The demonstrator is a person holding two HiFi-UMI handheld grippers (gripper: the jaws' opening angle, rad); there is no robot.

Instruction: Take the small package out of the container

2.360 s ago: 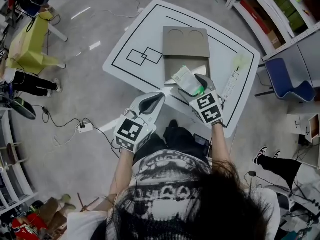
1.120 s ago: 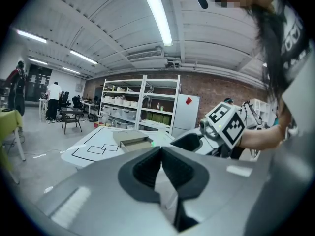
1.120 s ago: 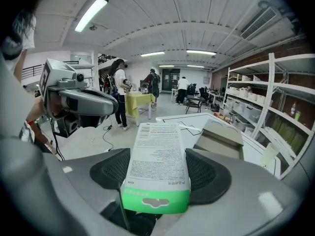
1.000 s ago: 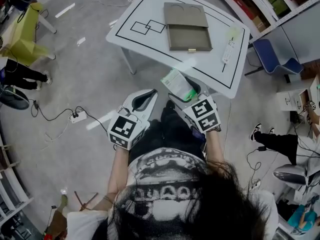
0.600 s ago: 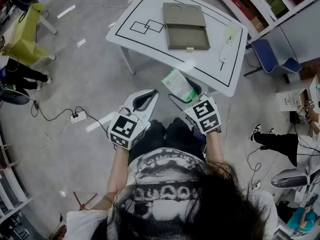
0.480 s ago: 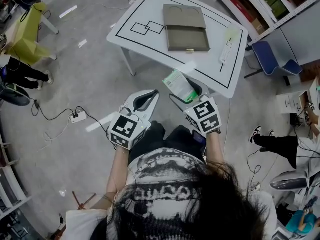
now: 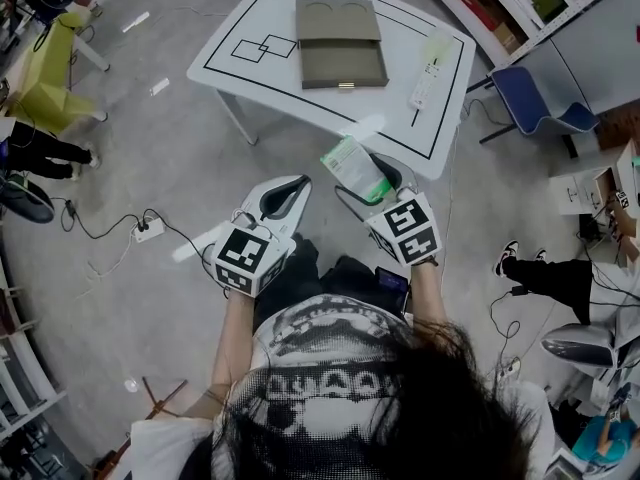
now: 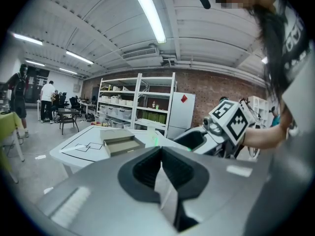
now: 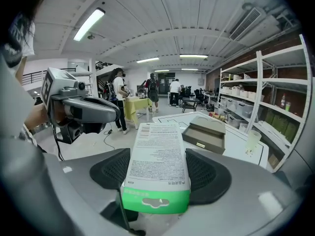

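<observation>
The left gripper (image 7: 284,194) hangs over the floor, its fingers pressed together on nothing. Beside it, the right gripper (image 7: 378,172) pinches the small package (image 9: 157,162) by its green-banded end. The package is in the air just off the white table's (image 7: 262,76) near edge. The grey container (image 7: 342,62) sits open mid-table, well apart from the package, and a translucent cup (image 9: 252,140) stands towards the right edge.

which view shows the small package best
The right gripper view: the small package fills the middle, clamped in the right gripper, its printed face and green end plain. The head view shows it small and tilted. In the left gripper view I cannot make it out clearly.
</observation>
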